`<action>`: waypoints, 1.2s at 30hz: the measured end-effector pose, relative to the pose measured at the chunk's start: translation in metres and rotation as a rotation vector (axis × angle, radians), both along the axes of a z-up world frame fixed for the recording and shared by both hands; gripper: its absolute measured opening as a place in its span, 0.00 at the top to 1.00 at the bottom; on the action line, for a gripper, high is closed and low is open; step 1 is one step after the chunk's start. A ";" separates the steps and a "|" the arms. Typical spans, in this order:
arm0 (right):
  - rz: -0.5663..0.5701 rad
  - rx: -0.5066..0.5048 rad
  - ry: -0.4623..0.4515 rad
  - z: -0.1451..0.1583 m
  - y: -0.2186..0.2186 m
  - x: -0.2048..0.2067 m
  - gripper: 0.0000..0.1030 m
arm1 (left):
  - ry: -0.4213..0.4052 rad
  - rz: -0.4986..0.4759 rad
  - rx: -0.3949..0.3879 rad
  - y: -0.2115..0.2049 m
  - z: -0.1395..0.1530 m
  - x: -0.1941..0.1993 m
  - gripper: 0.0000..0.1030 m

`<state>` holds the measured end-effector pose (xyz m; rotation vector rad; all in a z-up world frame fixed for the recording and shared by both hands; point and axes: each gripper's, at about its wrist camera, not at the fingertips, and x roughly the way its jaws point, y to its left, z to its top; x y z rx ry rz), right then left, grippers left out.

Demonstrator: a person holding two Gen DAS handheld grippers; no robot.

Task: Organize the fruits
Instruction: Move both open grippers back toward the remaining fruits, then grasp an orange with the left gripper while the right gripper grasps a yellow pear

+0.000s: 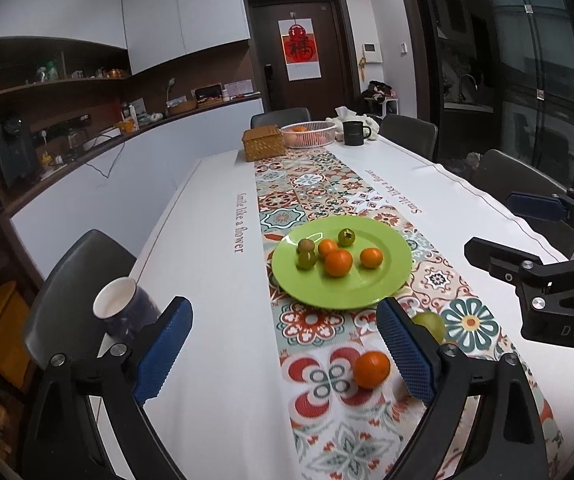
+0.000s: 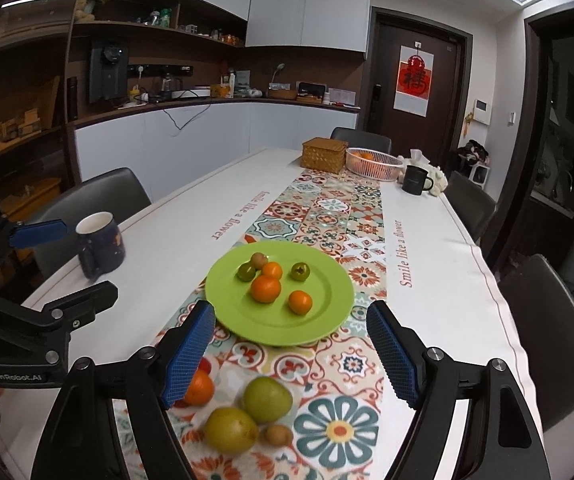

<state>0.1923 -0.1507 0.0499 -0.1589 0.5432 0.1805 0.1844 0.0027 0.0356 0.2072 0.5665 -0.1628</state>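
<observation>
A green plate sits on the patterned runner with three oranges and three small green-brown fruits on it. Loose fruit lies on the runner in front of it: an orange, a green pear, a yellow-green pear and a small brown fruit. My left gripper is open and empty, above the table with the loose orange between its fingers. My right gripper is open and empty, above the two pears.
A dark blue mug stands at the table's left edge. At the far end are a wicker box, a white basket holding oranges and a black mug. Chairs surround the table.
</observation>
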 end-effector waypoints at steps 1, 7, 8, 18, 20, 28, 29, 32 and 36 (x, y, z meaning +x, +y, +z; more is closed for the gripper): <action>0.001 -0.001 -0.001 0.000 0.000 -0.004 0.24 | 0.000 -0.002 -0.003 0.000 0.000 -0.004 0.08; 0.017 -0.014 -0.003 -0.005 -0.001 -0.029 0.24 | -0.018 -0.028 0.024 -0.005 -0.006 -0.031 0.08; 0.020 -0.021 -0.002 -0.006 -0.001 -0.033 0.24 | -0.024 -0.039 0.032 -0.006 -0.008 -0.035 0.08; 0.041 -0.112 0.012 -0.033 0.006 -0.061 0.24 | -0.034 -0.140 0.133 -0.015 -0.032 -0.049 0.08; 0.048 -0.158 0.010 -0.042 0.011 -0.064 0.24 | -0.025 -0.158 0.153 -0.016 -0.039 -0.048 0.08; 0.111 -0.198 0.094 -0.072 0.024 -0.054 0.24 | 0.025 -0.264 0.216 -0.019 -0.069 -0.036 0.13; 0.119 -0.204 0.105 -0.076 0.025 -0.052 0.24 | 0.032 -0.284 0.227 -0.020 -0.073 -0.034 0.14; 0.147 -0.213 0.132 -0.088 0.029 -0.046 0.25 | 0.052 -0.332 0.242 -0.024 -0.084 -0.027 0.18; 0.171 -0.195 0.195 -0.104 0.031 -0.035 0.34 | 0.091 -0.372 0.229 -0.026 -0.097 -0.014 0.24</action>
